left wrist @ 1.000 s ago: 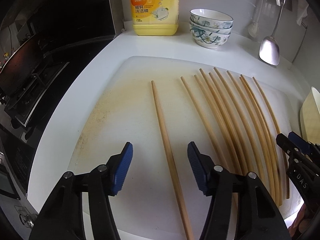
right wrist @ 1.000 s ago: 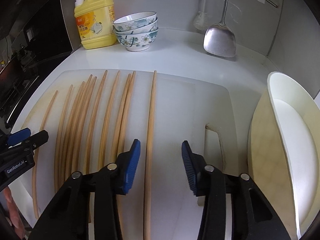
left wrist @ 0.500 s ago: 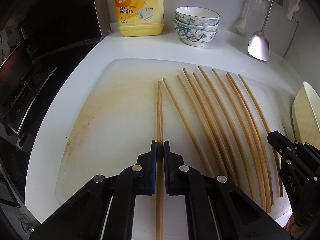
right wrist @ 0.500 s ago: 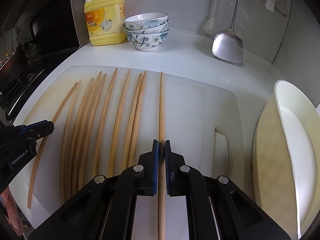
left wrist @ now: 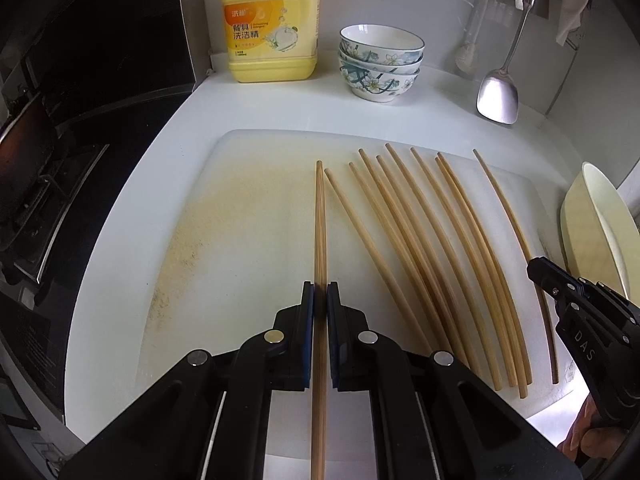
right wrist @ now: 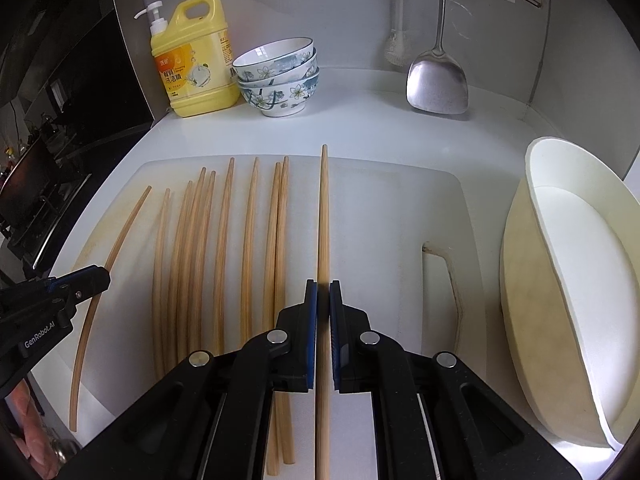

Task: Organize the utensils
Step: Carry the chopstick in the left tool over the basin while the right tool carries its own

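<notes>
Several wooden chopsticks (left wrist: 420, 248) lie side by side on a white cutting board (left wrist: 248, 216). My left gripper (left wrist: 320, 300) is shut on the leftmost chopstick (left wrist: 319, 216) and holds it above the board. My right gripper (right wrist: 323, 298) is shut on the rightmost chopstick (right wrist: 323, 216), also raised. The other chopsticks (right wrist: 224, 248) stay flat on the board (right wrist: 392, 208). The right gripper shows at the right edge of the left wrist view (left wrist: 536, 270); the left gripper shows at the left edge of the right wrist view (right wrist: 102, 278).
A yellow detergent bottle (left wrist: 272, 28) and stacked floral bowls (left wrist: 380, 64) stand at the back. A metal spatula (left wrist: 498, 96) hangs on the wall. A cream basin (right wrist: 572, 288) leans at the right. A black stove (left wrist: 48, 184) lies to the left.
Both grippers went from open around a chopstick to shut on it. Both have since lifted and pulled back with their chopsticks.
</notes>
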`<state>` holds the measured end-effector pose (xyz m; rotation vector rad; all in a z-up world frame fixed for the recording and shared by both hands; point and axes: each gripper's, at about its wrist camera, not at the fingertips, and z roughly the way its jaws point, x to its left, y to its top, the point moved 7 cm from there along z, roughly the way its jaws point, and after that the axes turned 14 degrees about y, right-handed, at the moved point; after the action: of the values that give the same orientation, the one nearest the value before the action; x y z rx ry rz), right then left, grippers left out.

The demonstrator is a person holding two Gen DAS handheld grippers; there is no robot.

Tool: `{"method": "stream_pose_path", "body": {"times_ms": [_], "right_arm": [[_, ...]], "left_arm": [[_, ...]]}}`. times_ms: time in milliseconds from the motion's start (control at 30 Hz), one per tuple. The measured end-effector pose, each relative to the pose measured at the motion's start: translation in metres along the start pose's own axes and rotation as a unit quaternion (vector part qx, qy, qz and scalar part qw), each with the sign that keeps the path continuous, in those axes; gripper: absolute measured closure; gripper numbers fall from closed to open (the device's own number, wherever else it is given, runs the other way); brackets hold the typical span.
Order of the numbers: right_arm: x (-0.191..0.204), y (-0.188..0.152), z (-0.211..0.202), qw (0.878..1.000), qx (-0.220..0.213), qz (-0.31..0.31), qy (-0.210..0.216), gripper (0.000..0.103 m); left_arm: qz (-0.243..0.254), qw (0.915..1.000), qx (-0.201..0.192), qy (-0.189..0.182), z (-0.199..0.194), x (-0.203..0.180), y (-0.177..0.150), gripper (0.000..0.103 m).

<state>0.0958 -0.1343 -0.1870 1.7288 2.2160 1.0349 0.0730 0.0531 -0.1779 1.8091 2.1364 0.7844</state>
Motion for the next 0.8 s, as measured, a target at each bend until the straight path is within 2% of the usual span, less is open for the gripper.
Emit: {"method": "stream_pose_path", "body": {"times_ms": [100,200,367,500,633,800], "right_arm": [[0.006,0.004,-0.012,1.0,-0.012,0.011,0.001,0.097],[0.01,0.008,-0.03,0.999,-0.028,0.023,-0.003,0.097],[0.003,0.011,-0.068,0.996,-0.06,0.058,-0.028,0.097],[-0.015,0.008,-0.103,0.989,-0.09,0.093,-0.067,0.097],[-0.04,-0.002,-0.144,0.978,-0.119,0.129,-0.11,0.097],[-0.077,-0.011,-0.182,0.965,-0.139,0.162,-0.15,0.097]], "left_arm": [[0.018,0.9997,-0.011,-0.007,-0.013,0.001,0.006,0.096],[0.042,0.9984,-0.023,-0.03,-0.029,-0.004,0.015,0.096],[0.094,0.9914,-0.054,-0.075,-0.058,-0.028,0.033,0.096],[0.136,0.9808,-0.075,-0.118,-0.081,-0.061,0.045,0.096],[0.177,0.9655,-0.093,-0.166,-0.104,-0.103,0.049,0.096],[0.223,0.9468,-0.093,-0.212,-0.125,-0.164,0.047,0.096]]}}
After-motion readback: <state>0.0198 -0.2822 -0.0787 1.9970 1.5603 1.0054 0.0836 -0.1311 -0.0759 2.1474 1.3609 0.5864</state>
